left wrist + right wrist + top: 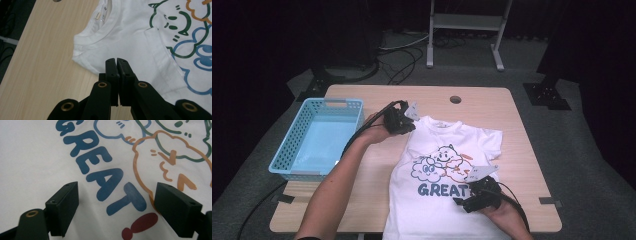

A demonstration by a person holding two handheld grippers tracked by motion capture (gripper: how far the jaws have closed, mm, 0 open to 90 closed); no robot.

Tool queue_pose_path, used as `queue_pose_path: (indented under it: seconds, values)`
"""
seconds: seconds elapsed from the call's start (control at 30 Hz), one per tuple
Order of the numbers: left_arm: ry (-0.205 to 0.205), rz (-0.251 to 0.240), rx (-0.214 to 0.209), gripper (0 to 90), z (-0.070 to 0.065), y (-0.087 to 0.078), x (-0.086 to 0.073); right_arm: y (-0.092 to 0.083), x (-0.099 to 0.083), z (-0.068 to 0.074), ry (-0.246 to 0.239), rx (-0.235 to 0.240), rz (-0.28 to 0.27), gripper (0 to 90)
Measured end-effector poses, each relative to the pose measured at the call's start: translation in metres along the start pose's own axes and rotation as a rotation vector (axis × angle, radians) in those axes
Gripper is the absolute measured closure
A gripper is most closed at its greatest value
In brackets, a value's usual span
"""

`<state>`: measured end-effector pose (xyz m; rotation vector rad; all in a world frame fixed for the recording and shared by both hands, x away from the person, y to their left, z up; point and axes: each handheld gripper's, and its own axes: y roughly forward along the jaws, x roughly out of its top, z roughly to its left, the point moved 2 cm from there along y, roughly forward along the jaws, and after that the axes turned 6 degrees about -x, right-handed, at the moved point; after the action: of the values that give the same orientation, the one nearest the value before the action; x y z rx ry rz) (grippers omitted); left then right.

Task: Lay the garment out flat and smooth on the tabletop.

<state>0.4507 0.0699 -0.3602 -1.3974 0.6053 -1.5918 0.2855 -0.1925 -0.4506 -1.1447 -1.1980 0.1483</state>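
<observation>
Right tongs (pixel 469 197) over shirt (pixel 432 200), left tongs (pixel 404 120) beside

Evenly lit from overhead on the table (pixel 362 200), with a black, underexposed surround from nine through three o'clock. Soft and grainy in the high view, faint glare inside the basket (pixel 323 140). Sharper on the shirt (pixel 130 32) print up close; blurred near jaws at six o'clock.

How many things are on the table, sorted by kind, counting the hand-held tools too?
White T-shirt: 1
Blue plastic basket: 1
Hand-held tools: 2, the left tool with jaws shut over the shirt's shoulder, the right tool with jaws open over the word GREAT
Total: 4
</observation>
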Motion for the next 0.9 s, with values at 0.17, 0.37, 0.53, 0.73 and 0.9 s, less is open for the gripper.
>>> queue_pose_path:
  seconds: [0.17, 0.37, 0.53, 0.73, 0.9]
  values:
    - [0.015, -0.030, -0.056, 85.2, -0.004, 0.007, 0.006, 0.002, 0.002, 0.000, 0.002, 0.001, 0.000, 19.2]
    - [0.067, -0.039, -0.145, 76.5, -0.018, 0.038, 0.023, 0.002, 0.002, -0.001, 0.004, 0.004, -0.004, 19.2]
    - [0.079, -0.044, -0.222, 70.9, -0.025, 0.069, 0.035, 0.001, 0.000, -0.001, -0.003, 0.004, -0.008, 19.2]
    - [0.076, -0.053, -0.257, 68.1, -0.027, 0.086, 0.045, 0.001, -0.001, -0.001, 0.000, 0.009, -0.015, 19.2]
    - [0.080, -0.003, -0.258, 67.2, -0.028, 0.097, 0.044, 0.001, -0.002, -0.001, -0.004, 0.011, -0.019, 19.2]
